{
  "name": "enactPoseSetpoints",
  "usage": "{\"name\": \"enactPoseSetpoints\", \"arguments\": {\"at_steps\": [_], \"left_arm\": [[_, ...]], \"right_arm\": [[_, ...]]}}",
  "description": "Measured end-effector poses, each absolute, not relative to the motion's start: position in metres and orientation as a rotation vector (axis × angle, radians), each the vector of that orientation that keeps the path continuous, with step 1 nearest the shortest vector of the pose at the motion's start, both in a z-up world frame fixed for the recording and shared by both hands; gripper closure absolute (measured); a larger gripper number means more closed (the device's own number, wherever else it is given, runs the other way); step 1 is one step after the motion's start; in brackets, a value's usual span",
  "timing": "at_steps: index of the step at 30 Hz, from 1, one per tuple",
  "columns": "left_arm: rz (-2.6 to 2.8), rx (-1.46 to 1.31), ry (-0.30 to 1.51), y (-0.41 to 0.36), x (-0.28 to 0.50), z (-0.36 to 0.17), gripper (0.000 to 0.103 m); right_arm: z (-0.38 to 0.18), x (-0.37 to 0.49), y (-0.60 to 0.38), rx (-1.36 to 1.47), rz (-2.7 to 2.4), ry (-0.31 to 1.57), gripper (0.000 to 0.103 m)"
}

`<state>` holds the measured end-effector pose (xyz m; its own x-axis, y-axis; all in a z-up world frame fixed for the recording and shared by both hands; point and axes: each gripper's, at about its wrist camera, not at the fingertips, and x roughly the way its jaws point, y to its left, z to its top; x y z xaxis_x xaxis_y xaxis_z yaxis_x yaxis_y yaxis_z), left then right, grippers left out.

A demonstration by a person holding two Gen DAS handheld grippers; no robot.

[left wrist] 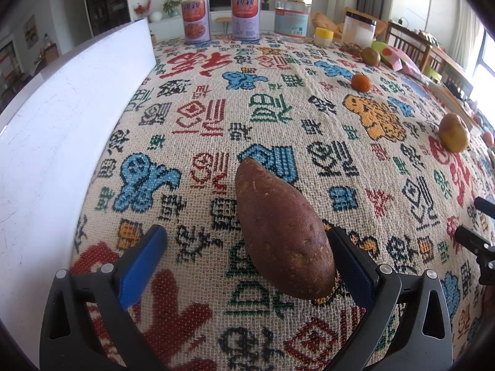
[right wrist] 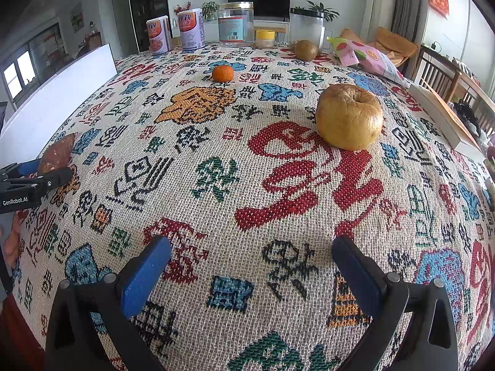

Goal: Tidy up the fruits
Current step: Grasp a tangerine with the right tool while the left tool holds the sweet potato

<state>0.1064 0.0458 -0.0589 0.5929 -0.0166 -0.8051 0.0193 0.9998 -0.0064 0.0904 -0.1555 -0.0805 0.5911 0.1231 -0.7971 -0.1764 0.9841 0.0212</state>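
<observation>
Sweet potato (left wrist: 283, 232) lies on the tablecloth (left wrist: 216, 99) between the spread fingers of the left gripper (left wrist: 247, 259); its right side sits against the right pad, the left pad stands clear. Judged step: start of a pick. Next move calls for closing evenly on the tapered body (it may roll). Right gripper (right wrist: 252, 266) hangs spread and empty; the apple (right wrist: 349, 117) lies ahead, the mandarin (right wrist: 222, 73) and kiwi (right wrist: 305, 50) farther off.

Tablecloth (right wrist: 216, 142): coarse woven cloth, matt. Sweet potato (left wrist: 283, 235): rough, dull skin. Wrinkled apple (right wrist: 349, 117) at 1 o'clock: faint sheen. Left gripper (left wrist: 247, 247) pads (left wrist: 140, 266): matt blue, textured; frame black plastic.
</observation>
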Motion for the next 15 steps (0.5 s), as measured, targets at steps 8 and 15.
{"name": "enactPoseSetpoints", "arguments": {"at_steps": [8, 15], "left_arm": [[-0.13, -0.126, 0.898, 0.066, 0.099, -0.054, 0.001], [-0.047, 0.031, 0.934, 0.042, 0.103, -0.059, 0.0]], "right_arm": [[-0.08, 0.09, -0.156, -0.062, 0.175, 0.922, 0.0], [-0.08, 0.091, -0.156, -0.063, 0.174, 0.922, 0.0]]}}
